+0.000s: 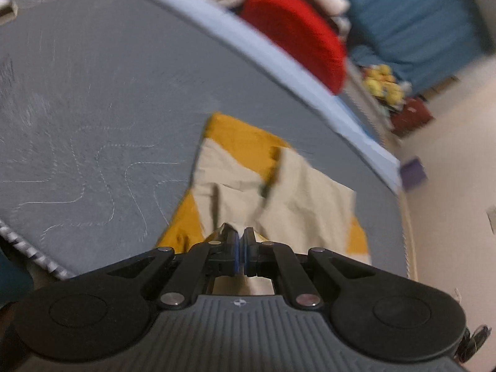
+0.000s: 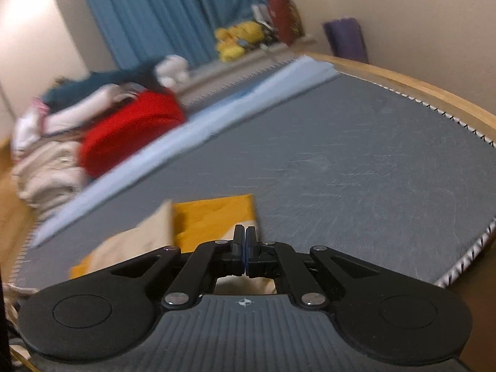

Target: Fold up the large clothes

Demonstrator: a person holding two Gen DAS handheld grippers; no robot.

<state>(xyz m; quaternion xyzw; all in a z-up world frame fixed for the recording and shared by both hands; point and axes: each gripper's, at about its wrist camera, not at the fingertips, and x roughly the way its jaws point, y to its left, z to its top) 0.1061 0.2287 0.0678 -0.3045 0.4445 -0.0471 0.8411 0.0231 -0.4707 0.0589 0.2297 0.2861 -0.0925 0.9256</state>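
Here, in the left wrist view, the left gripper (image 1: pixel 238 238) has its jaws pressed together on a fold of the mustard-and-cream garment (image 1: pixel 272 186), which lies part-folded on the grey mattress (image 1: pixel 108 93): cream panels are turned over the yellow, but the layers are rumpled and uneven, so the folding looks about midway, with squaring and a final fold still to do. Beyond the mattress's pale blue sheet edge (image 1: pixel 279 62) sits a red cushion (image 1: pixel 297 31), well clear of the work. In the right wrist view, the right gripper (image 2: pixel 245 241) is closed too, with the garment (image 2: pixel 214 217) just beneath and behind its tips; whether cloth is actually pinched there cannot be told. A pile of clothes (image 2: pixel 52 161) and the red cushion (image 2: pixel 130 127) lie past the blue sheet edge (image 2: pixel 201 130), with yellow plush toys (image 2: pixel 238 38) by the teal curtain (image 2: pixel 173 12). Nothing stands in the way; wide bare mattress (image 2: pixel 356 155) lies ahead of the right gripper.
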